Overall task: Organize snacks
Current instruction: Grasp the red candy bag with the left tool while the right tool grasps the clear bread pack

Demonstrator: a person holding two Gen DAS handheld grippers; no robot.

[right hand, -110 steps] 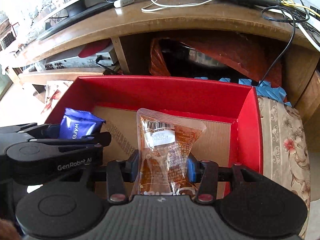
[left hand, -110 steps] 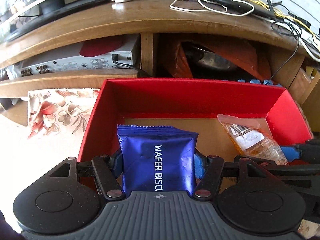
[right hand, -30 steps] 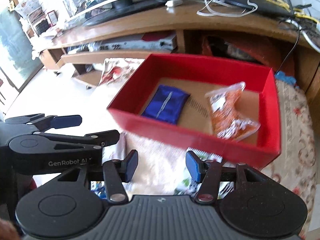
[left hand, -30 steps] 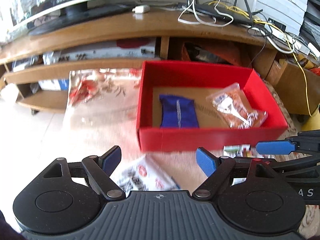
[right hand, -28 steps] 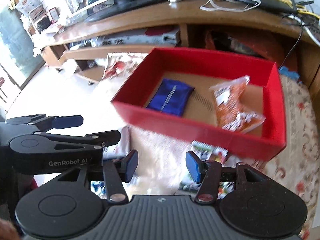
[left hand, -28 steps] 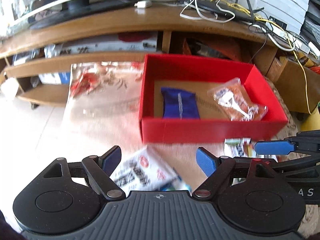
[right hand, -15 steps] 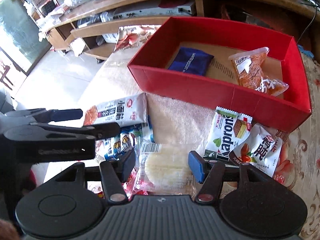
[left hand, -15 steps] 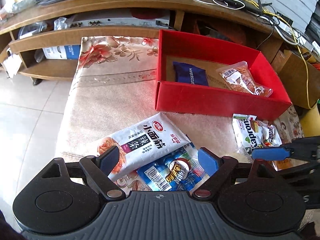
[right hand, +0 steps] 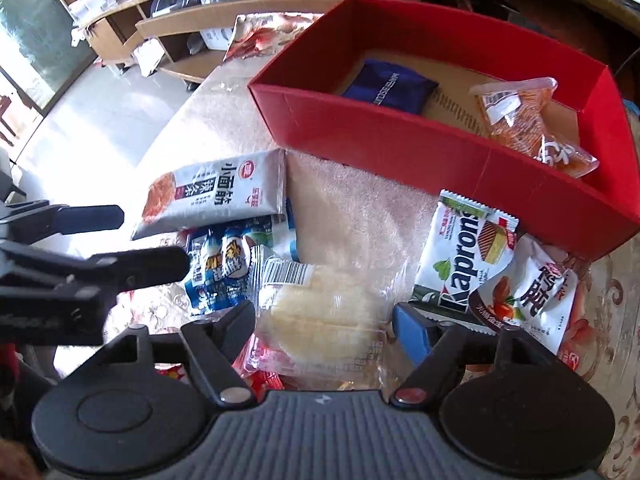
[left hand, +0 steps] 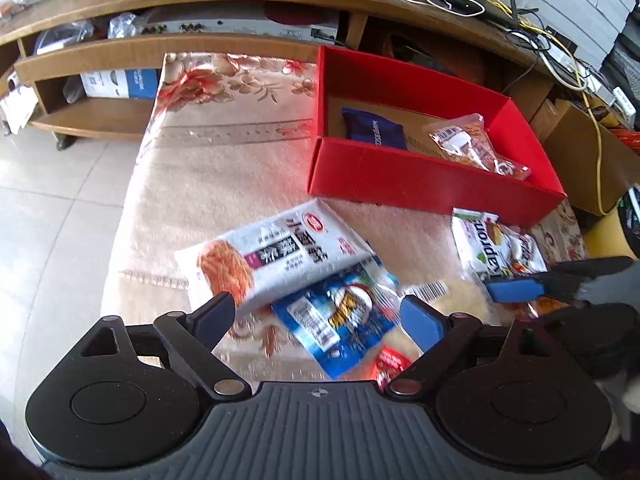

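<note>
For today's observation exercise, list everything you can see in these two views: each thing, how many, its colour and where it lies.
red box: 1, red, on the floral cloth before the wooden stand
blue wafer pack: 1, dark blue, inside the box, left part
orange snack bag: 1, clear with orange, inside the box, right part
white noodle-snack pack: 1, white, on the cloth left of the box front
blue-white pack: 1, partly under the white pack
clear pastry bag: 1, pale yellow, between the right jaws
Kapron wafer pack: 1, white-green, below the box
nut pack: 1, white-brown, overlapping Kapron
floral cloth: 1, beige
wooden stand: 1, brown, behind
left gripper: 1, black, jaws open
right gripper: 1, black, jaws just opening
</note>
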